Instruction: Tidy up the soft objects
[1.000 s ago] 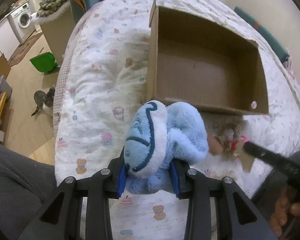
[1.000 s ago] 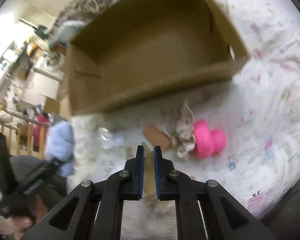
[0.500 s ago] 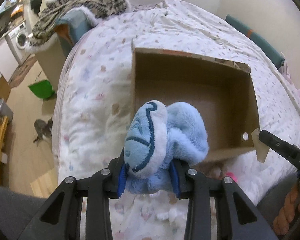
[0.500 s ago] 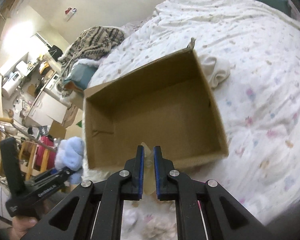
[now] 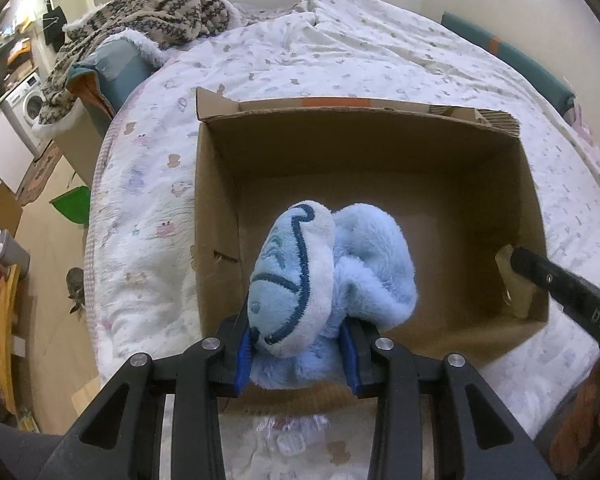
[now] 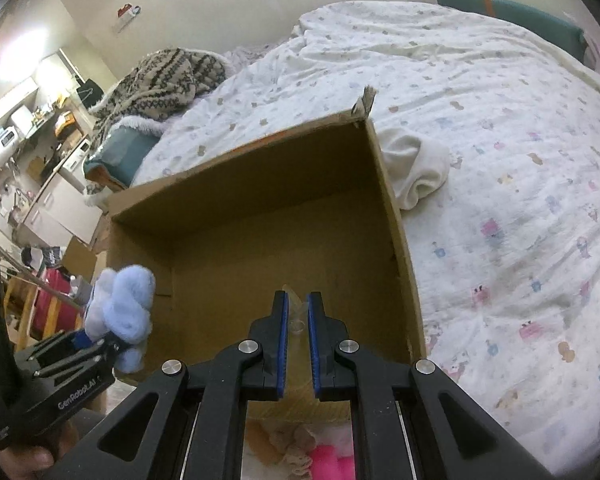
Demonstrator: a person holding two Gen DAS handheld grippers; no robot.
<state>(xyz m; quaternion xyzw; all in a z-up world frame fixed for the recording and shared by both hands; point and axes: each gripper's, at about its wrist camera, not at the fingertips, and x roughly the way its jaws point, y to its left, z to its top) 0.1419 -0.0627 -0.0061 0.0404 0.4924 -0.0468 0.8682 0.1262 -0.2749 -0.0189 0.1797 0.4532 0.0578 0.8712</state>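
- A second ago both tongs were low over the bed, in front of the box; now both are raised above the near wall of the box (image 5: 380, 148) and look down into it.
- The left tongs (image 5: 296, 354) grip the blue plush (image 5: 328, 276), squeezed between the blue pads. It hangs over the near left part of the box floor, not touching it.
- The right tongs (image 6: 297, 336) are nearly closed on a thin, pale, see-through piece (image 6: 296, 320); it looks like a small packet or tag, though the view is too poor to be sure. In the left view that piece sits over the near right corner of the box.
- The box looks empty: bare cardboard floor, nothing dropped yet.
- The pink toy (image 6: 332, 466) and a frilly bit beside it now lie below the right tongs, on the bed just outside the near wall. A white cloth (image 6: 416, 168) lies against the right wall, outside.
- Judgement: the carry is done and release comes next. Opening both tongs here should land both items inside; the pink toy and the cloth remain to be collected.
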